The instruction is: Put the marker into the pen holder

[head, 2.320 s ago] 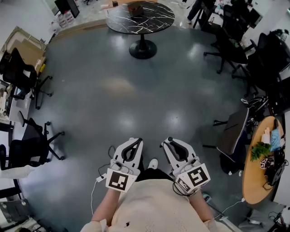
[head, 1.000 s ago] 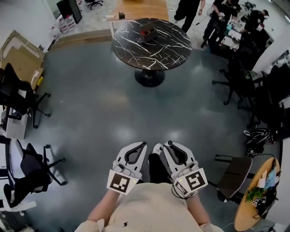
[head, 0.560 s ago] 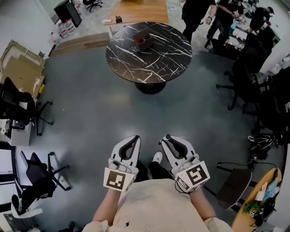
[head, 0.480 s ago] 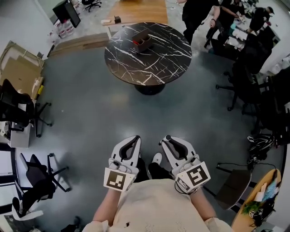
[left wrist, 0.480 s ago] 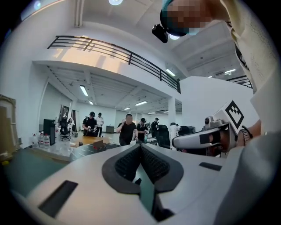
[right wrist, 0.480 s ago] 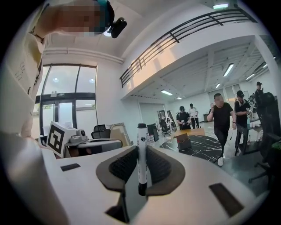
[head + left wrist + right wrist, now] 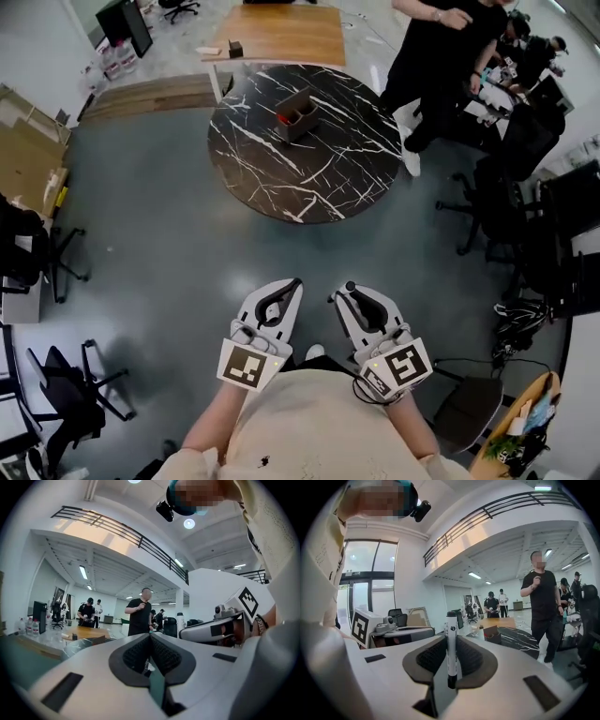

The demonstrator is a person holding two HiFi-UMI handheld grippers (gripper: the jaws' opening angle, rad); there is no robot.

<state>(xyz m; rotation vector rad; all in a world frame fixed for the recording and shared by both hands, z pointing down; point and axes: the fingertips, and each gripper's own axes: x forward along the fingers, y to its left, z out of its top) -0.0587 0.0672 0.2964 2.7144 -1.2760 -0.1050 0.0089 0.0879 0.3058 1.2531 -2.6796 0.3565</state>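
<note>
A white marker with black ends (image 7: 451, 645) stands upright between the pads of my right gripper (image 7: 451, 660), which is shut on it. My left gripper (image 7: 150, 649) is shut with nothing between its pads. In the head view both grippers, left (image 7: 292, 285) and right (image 7: 346, 290), are held close to my body over the grey floor. The brown pen holder (image 7: 294, 114) stands on the round black marble table (image 7: 323, 178) well ahead of them. The right gripper view shows the pen holder (image 7: 491, 633) far beyond the marker.
A person in black (image 7: 433, 58) stands at the table's far right edge. A wooden desk (image 7: 277, 36) lies behind the table. Office chairs (image 7: 511, 202) crowd the right side, more chairs (image 7: 58, 394) the left. Cardboard (image 7: 26, 159) leans at the far left.
The table and pen holder have come nearer and lower in the head view. A person in black now stands beside the table. Both grippers keep their pose and grip.
</note>
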